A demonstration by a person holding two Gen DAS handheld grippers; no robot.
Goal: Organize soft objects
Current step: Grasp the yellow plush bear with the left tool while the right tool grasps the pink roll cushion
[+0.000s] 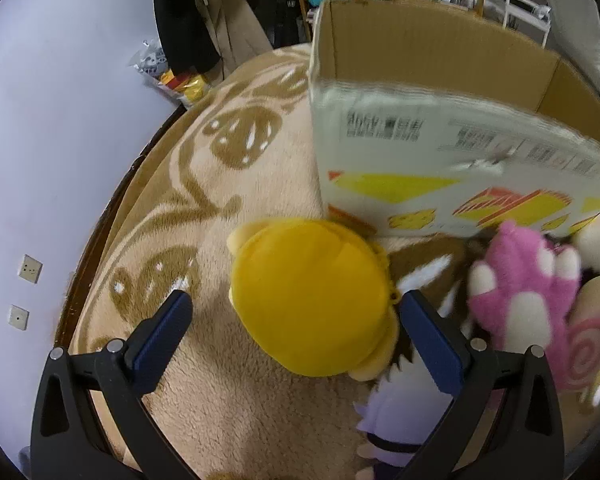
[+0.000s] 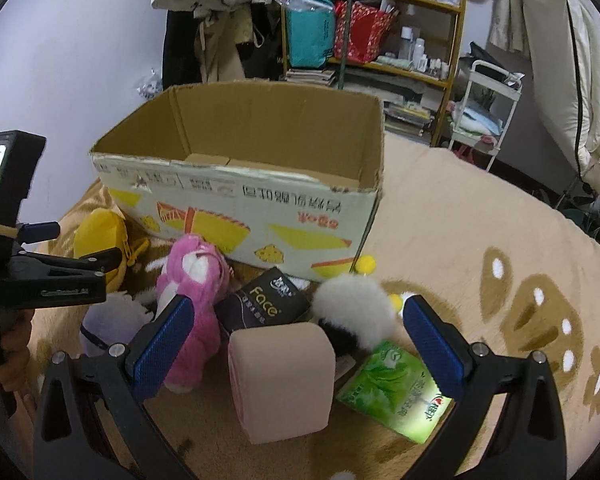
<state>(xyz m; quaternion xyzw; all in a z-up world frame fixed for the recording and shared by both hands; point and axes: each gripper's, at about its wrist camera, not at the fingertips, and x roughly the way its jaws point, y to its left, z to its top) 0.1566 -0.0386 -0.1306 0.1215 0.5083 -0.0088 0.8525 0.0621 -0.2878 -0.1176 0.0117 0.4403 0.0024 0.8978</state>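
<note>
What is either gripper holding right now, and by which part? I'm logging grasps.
Nothing is held. The left gripper is open around the yellow plush; the right gripper is open too.

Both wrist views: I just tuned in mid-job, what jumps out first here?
The big open cardboard box stands on the patterned blanket, seemingly empty. A jumble lies before it: pink plush, fluffy white toy, beige block, green tissue pack. The open left gripper straddles a yellow plush; the right gripper hovers open.
</note>
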